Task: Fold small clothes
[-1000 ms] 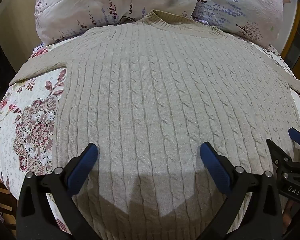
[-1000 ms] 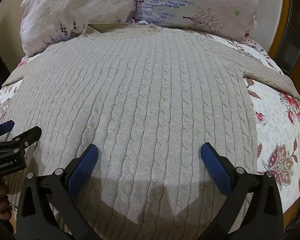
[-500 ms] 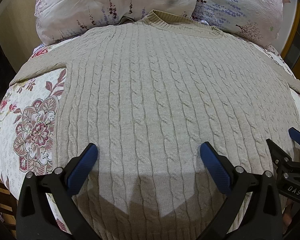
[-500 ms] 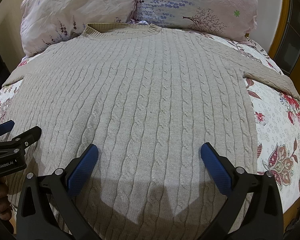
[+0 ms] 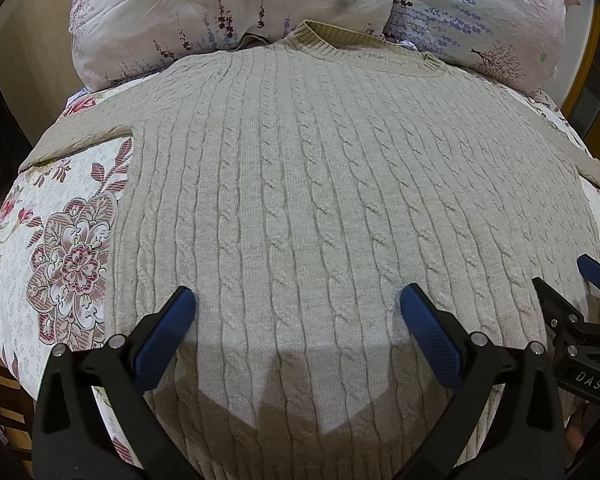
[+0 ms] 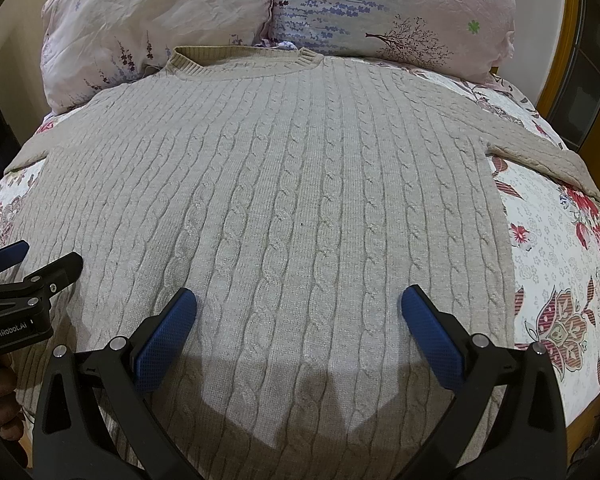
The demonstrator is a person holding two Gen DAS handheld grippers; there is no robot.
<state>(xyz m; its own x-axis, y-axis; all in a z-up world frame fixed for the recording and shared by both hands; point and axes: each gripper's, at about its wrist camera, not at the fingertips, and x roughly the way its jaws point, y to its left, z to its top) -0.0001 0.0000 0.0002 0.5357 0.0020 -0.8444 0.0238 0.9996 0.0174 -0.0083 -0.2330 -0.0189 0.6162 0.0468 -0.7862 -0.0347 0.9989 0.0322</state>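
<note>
**What my two cameras leave out**

The sweater's (image 5: pixel 320 200) bottom hem lies below the lower edge of both my views, behind my own black arms and their shadow. Its left sleeve (image 5: pixel 80 132) runs off the bed's (image 5: pixel 40 220) side, cuff unseen; the right sleeve (image 6: pixel 548 156) does the same at the far right. The pillows (image 6: pixel 220 4) are cut by the top edge. From my left view, my right gripper (image 5: pixel 572 292) shows only at the rim, one blue pad partly cropped. From my right view, my left gripper (image 6: pixel 32 256) is likewise clipped, and the fingers (image 6: pixel 0 396) holding it are mostly out of frame.
</note>
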